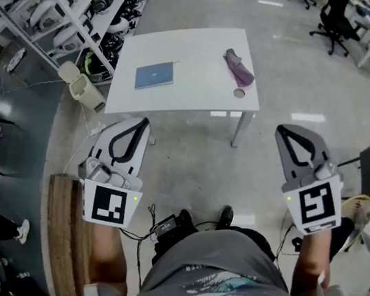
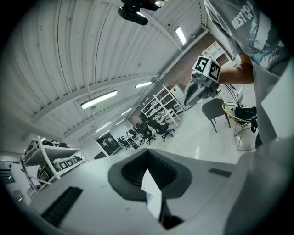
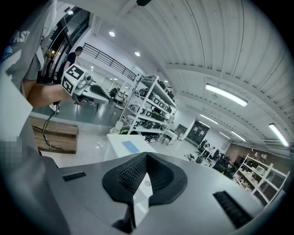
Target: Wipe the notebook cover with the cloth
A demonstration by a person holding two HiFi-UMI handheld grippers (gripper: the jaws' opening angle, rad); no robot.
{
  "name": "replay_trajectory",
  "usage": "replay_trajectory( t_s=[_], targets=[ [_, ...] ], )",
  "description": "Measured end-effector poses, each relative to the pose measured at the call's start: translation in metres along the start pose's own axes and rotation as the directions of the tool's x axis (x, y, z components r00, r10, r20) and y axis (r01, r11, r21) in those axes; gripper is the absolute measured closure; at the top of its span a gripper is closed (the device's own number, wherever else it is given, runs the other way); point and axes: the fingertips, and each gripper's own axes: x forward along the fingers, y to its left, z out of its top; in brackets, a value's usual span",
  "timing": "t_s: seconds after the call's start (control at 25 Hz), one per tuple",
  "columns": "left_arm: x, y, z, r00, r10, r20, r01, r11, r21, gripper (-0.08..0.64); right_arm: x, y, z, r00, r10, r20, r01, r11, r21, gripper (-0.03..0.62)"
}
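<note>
Standing short of the white rectangular table, I hold left gripper and right gripper pressed together, empty. Flat blue notebook lies left, crumpled purple cloth far right; I should spread jaws before pinching cloth.

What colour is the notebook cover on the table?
The notebook is blue, clearest in the head view.

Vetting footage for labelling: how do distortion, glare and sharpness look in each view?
Head view: sharp, mild barrel bend, white rectangular table bright. Left gripper view: heavy fisheye, black corners, ceiling strip light glaring. Right gripper view: same fisheye, vignette.
</note>
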Motion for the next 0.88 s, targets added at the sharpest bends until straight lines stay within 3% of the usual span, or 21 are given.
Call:
replay_trajectory(
  t_s=[0.64,0.88],
  targets=[
    [0.022,-0.014,0.013,0.999,0.015,-0.031,-0.015,1.000,-0.005,0.558,0.003,-0.022,-0.020,0.999,0.040,0.033,-0.042,0.998,0.052,0.561],
    [0.035,-0.017,0.023,0.998,0.035,-0.051,-0.035,0.999,0.010,0.558,0.005,-0.039,-0.026,0.997,0.044,0.060,-0.045,0.999,0.023,0.560]
  ],
)
